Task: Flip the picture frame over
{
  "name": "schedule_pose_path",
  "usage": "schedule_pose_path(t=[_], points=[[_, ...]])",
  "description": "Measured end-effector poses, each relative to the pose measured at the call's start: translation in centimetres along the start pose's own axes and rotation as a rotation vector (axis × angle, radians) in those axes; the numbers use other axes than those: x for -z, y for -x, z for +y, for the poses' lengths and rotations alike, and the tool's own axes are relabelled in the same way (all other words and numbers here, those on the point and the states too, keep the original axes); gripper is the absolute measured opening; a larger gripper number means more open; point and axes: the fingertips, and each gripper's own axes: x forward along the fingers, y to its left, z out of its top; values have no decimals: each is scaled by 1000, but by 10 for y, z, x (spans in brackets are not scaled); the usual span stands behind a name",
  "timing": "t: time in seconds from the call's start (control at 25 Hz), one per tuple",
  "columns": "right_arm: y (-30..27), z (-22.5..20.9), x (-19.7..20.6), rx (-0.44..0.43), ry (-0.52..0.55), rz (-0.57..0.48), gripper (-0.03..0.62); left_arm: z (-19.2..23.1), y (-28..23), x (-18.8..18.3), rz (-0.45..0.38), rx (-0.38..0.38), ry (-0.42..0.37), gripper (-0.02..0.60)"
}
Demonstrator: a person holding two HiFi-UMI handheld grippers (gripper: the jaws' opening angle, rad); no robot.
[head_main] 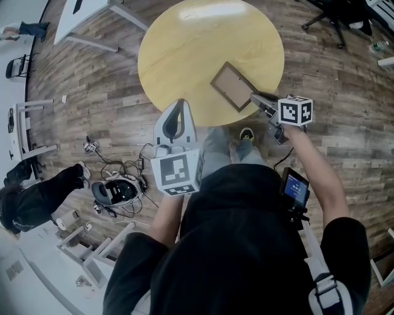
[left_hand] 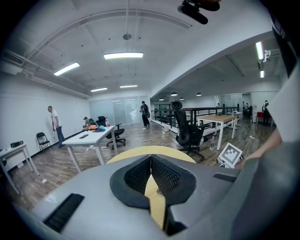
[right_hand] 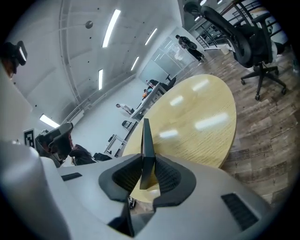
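The picture frame (head_main: 233, 86) is a dark-rimmed rectangle with a brownish panel. It lies near the near right edge of the round yellow table (head_main: 184, 49). My right gripper (head_main: 254, 98) reaches in from the right and is shut on the frame's near corner. In the right gripper view the frame (right_hand: 146, 136) stands edge-on, with both pads of the right gripper (right_hand: 146, 163) pressed on it. My left gripper (head_main: 179, 104) hovers at the table's near edge, left of the frame. The jaws of the left gripper (left_hand: 151, 158) meet with nothing between them.
Below the table edge are my legs and a shoe (head_main: 246, 133). Cables and a headset (head_main: 117, 188) litter the wooden floor at left, beside a crouching person (head_main: 37, 194). An office chair (head_main: 335, 18) stands far right, a white desk (head_main: 92, 18) far left.
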Motion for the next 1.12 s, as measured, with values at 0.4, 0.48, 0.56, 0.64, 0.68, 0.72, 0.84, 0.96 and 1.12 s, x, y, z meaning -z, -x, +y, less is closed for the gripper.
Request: schedule_pose_path(t=[0.4, 0.48, 0.56, 0.64, 0.68, 0.72, 0.84, 0.96, 1.12], points=[[0, -15, 0, 29, -50, 2, 109, 0, 2, 1, 7, -4, 12, 21], [-2, -17, -1, 33, -61, 7, 112, 1, 2, 2, 12, -5, 17, 21], [-6, -20, -2, 38, -70, 13, 118, 4, 0, 3, 13, -6, 18, 21], [-8, -25, -1, 49, -78, 21, 124, 3, -3, 2, 12, -1, 13, 21], [-7, -27, 0, 57, -77, 24, 127, 0, -3, 3, 13, 4, 10, 21], [-6, -29, 1, 69, -71, 27, 130, -3, -2, 3, 15, 8, 9, 21], [-1, -36, 2, 137, -3, 46, 134, -8, 0, 3, 21, 19, 6, 21], [-11, -42, -5, 192, 77, 78, 141, -4, -10, 3, 24, 24, 1, 21], [-22, -48, -4, 275, 206, 136, 153, 0, -17, 4, 26, 27, -1, 21]])
